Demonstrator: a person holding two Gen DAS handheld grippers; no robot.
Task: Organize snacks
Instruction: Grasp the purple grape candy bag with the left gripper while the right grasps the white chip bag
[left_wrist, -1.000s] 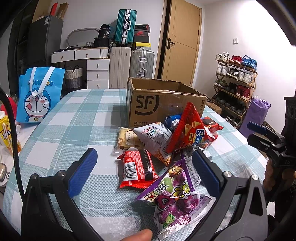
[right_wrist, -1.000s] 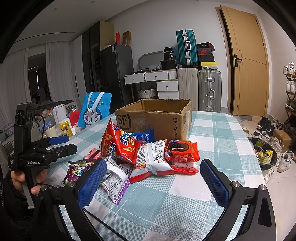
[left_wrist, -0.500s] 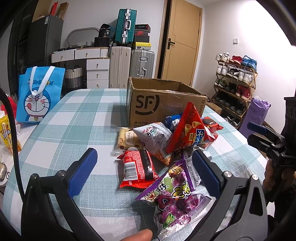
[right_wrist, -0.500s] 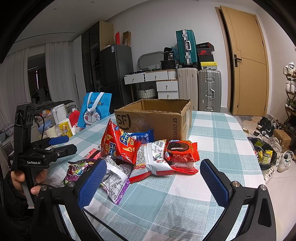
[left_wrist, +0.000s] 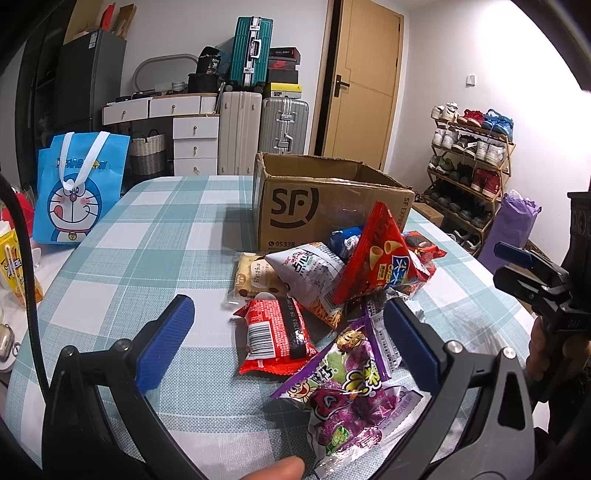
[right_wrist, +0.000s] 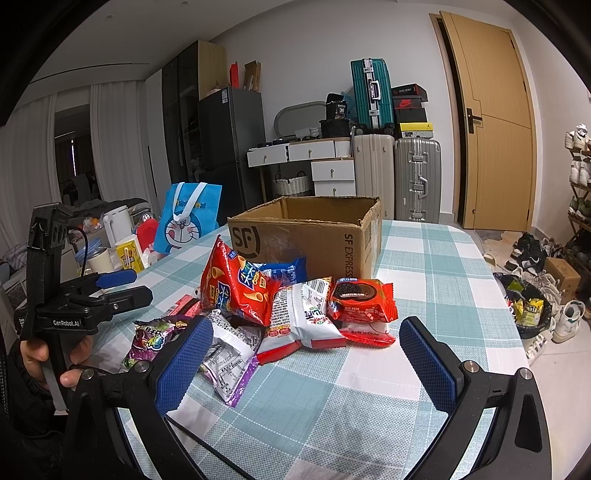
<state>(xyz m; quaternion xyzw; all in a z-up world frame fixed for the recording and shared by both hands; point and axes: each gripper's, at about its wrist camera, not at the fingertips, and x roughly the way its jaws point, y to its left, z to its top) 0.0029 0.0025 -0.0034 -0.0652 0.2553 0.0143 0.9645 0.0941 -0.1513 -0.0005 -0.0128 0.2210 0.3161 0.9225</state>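
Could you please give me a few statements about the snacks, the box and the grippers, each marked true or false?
1. Both the left gripper and the right gripper are open and hold nothing. True.
2. The snack packets are already inside the cardboard box. False: the ones in view lie heaped on the table in front of it.
3. The red cone-snack bag leans on other packets. True.
4. The purple candy bag lies farthest from the left gripper. False: it is the nearest packet.
5. The blue cartoon bag lies flat. False: it stands upright.
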